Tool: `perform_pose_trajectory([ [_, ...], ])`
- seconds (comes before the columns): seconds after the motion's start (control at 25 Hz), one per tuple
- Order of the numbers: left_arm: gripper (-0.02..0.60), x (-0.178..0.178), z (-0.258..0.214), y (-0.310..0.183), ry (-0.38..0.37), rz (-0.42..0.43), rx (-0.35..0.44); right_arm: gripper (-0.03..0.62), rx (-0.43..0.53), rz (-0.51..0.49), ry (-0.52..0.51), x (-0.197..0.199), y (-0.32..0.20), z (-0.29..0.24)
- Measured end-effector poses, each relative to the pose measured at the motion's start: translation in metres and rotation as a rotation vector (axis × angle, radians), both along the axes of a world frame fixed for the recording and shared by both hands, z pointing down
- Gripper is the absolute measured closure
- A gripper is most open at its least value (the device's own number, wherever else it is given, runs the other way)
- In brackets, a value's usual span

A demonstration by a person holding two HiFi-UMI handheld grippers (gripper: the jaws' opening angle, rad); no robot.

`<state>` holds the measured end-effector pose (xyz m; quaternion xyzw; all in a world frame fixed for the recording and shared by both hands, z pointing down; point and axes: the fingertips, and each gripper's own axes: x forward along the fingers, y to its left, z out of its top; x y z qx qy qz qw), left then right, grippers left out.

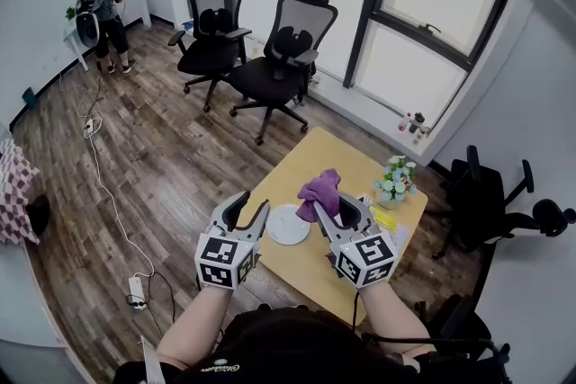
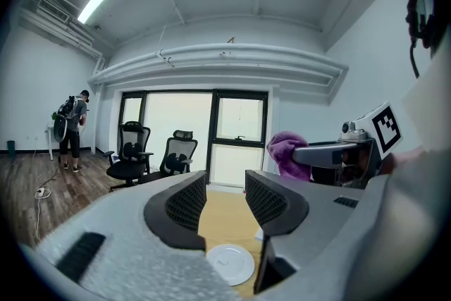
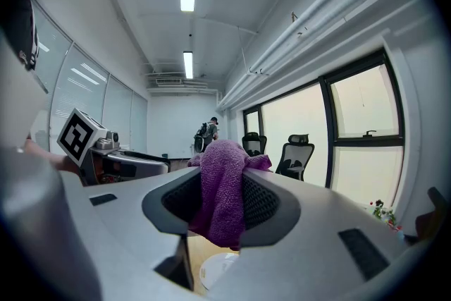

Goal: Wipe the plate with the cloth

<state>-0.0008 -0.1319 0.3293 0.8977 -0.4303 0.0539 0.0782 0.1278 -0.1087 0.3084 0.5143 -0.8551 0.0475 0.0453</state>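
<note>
Rightward of our plate (image 1: 288,224) stand potted flowers (image 1: 394,179); our raised right gripper (image 1: 342,207) pinches the purple cloth (image 1: 319,191), left gripper (image 1: 250,207) parted, empty.

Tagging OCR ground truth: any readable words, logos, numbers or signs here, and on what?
Nothing can be read outright.
Shirt: pale print, too blurred to read.
Plate: faint centre mark, too small to read.
Left tool, right tool: square black-and-white marker patterns, no words or numbers.
</note>
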Motion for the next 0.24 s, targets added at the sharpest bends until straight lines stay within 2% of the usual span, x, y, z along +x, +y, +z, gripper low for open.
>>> perform_pose_trajectory([
  [0.24, 0.405, 0.0014, 0.0048, -0.0020, 0.001, 0.005, -0.004, 0.453, -0.009, 0.002, 0.000, 0.0001, -0.0024, 0.0054],
])
